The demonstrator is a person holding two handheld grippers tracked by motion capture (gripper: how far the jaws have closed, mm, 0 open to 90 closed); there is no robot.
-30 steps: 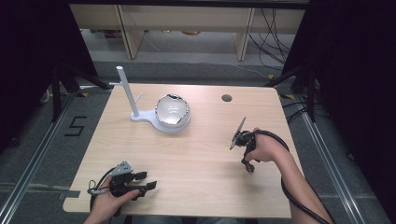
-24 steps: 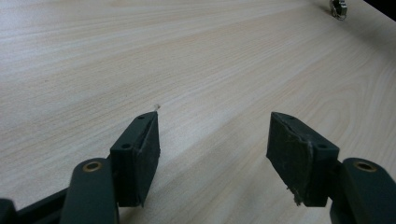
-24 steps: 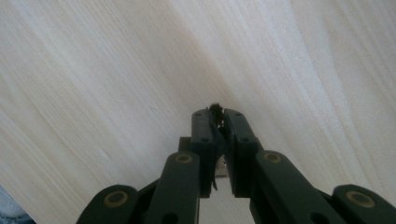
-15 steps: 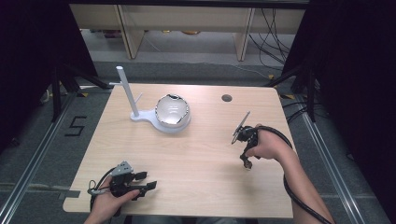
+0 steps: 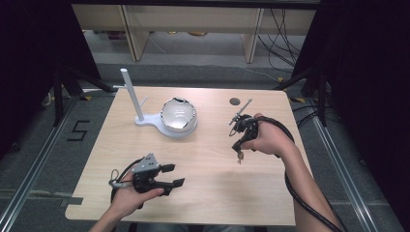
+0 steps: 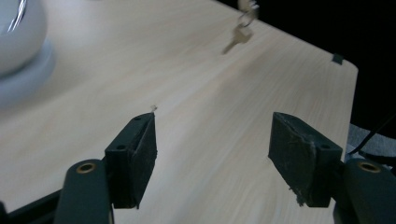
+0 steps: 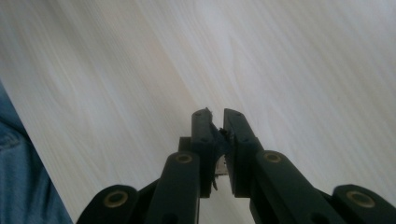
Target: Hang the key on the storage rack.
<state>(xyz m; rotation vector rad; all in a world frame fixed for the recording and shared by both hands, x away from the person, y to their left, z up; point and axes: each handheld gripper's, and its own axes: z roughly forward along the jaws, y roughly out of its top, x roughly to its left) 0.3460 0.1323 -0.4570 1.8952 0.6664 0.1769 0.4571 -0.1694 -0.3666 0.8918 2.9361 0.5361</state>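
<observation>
My right gripper is held above the right middle of the table, pointing down, and a small key dangles from it. In the right gripper view my right gripper is shut on a thin metal piece pinched between its jaws. My left gripper rests near the front left of the table, open and holding nothing. In the left gripper view my left gripper stands wide apart, and the key hangs far ahead, blurred.
A white stand with an upright post and a shiny round bowl sits at the back left; its base shows in the left gripper view. A dark hole marks the tabletop at the back.
My right gripper has moved left and toward the table's middle with the key hanging from it. The left gripper has stayed put.
</observation>
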